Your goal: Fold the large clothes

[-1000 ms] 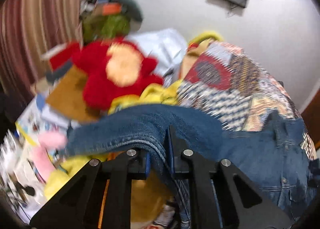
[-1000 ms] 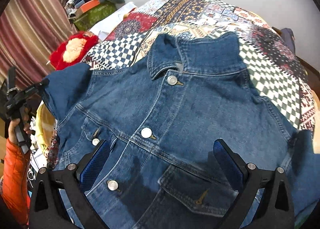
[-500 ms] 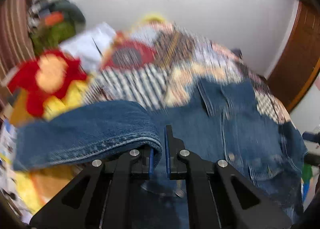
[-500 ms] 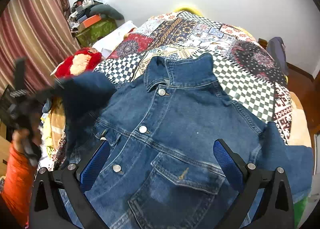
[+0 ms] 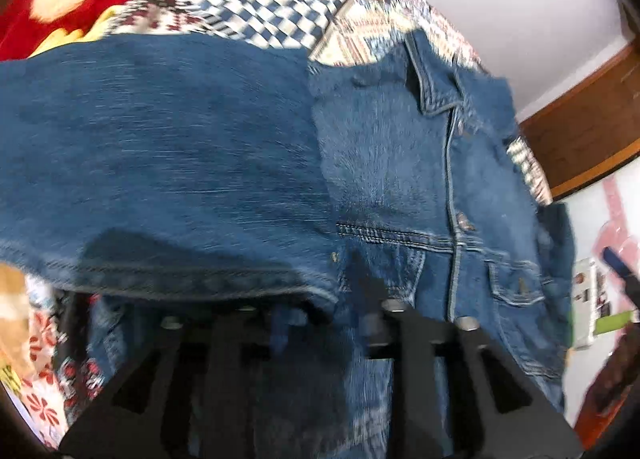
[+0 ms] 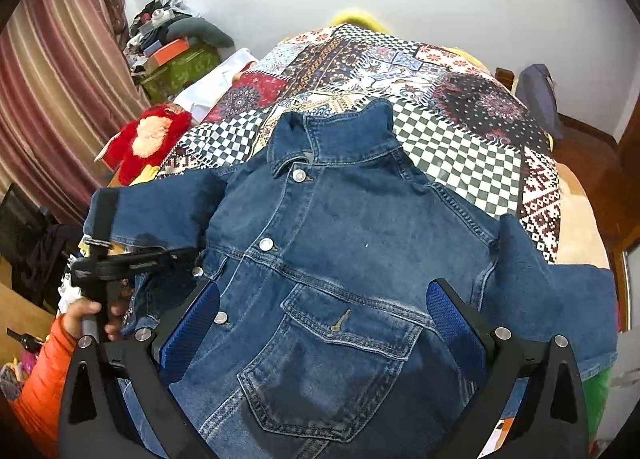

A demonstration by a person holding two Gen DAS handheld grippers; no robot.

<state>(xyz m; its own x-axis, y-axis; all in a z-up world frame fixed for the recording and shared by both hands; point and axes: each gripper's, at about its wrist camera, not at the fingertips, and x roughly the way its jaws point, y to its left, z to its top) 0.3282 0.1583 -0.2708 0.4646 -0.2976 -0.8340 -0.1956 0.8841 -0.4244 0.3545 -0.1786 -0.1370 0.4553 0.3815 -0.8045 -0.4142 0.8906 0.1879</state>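
Right wrist view: denim jacket point(image 6: 344, 243) lay front-up, buttoned, on the patchwork bedspread point(image 6: 460, 147). Left gripper point(image 6: 192, 255) was clamped on its sleeve point(image 5: 160, 163), held over the jacket's front. Right gripper point(image 6: 324, 323) hovered with fingers apart

Denim jacket point(image 6: 344, 259) on patchwork-covered bed point(image 6: 460, 107).
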